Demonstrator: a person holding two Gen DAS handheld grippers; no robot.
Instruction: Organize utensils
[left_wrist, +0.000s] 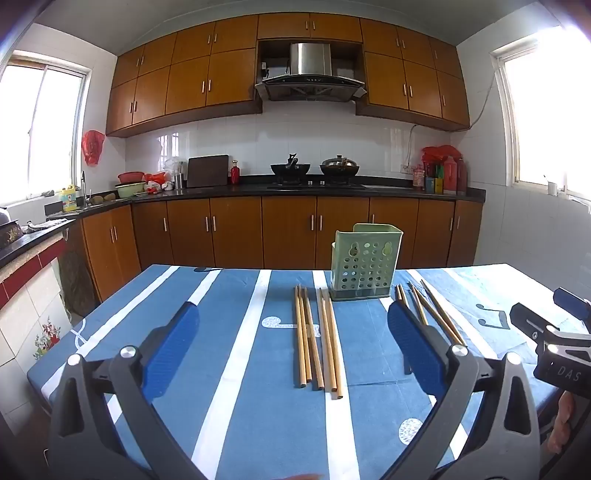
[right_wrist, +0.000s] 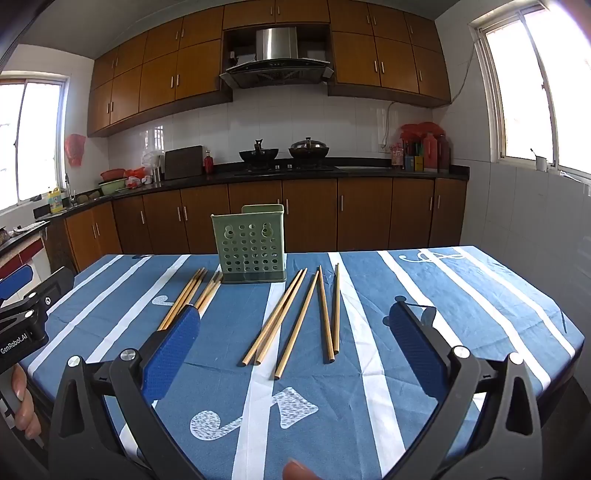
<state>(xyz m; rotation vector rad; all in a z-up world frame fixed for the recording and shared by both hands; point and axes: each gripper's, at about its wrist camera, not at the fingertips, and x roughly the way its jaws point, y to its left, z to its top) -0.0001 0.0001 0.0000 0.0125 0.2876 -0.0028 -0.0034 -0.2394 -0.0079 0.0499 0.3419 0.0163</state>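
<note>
1. Left wrist view: left gripper (left_wrist: 293, 328) held low over the table (left_wrist: 236, 406), jaws spread wide apart, nothing between the pads.
2. Straight ahead, green holder (left_wrist: 364, 267) standing upright near the far edge of the blue striped cloth; perforated wall facing the camera, inside hidden, nothing sticking out above the rim.
3. Just left of the holder, 5 chopsticks (left_wrist: 314, 339) lying side by side on the cloth, pointing away from the camera.
4. At the right edge, right gripper (left_wrist: 554, 325) partly in view, well apart from the holder.
5. Right wrist view: right gripper (right_wrist: 295, 325) likewise low over the table (right_wrist: 480, 295), jaws wide apart and holding nothing.
6. Holder (right_wrist: 251, 247) ahead and slightly left, upright, contents not visible.
7. 5 chopsticks (right_wrist: 295, 317) fanned loosely right of the holder; another bunch (right_wrist: 192, 295) left of it, partly behind the left pad.
8. Left gripper (right_wrist: 26, 314) at the left edge.
</note>
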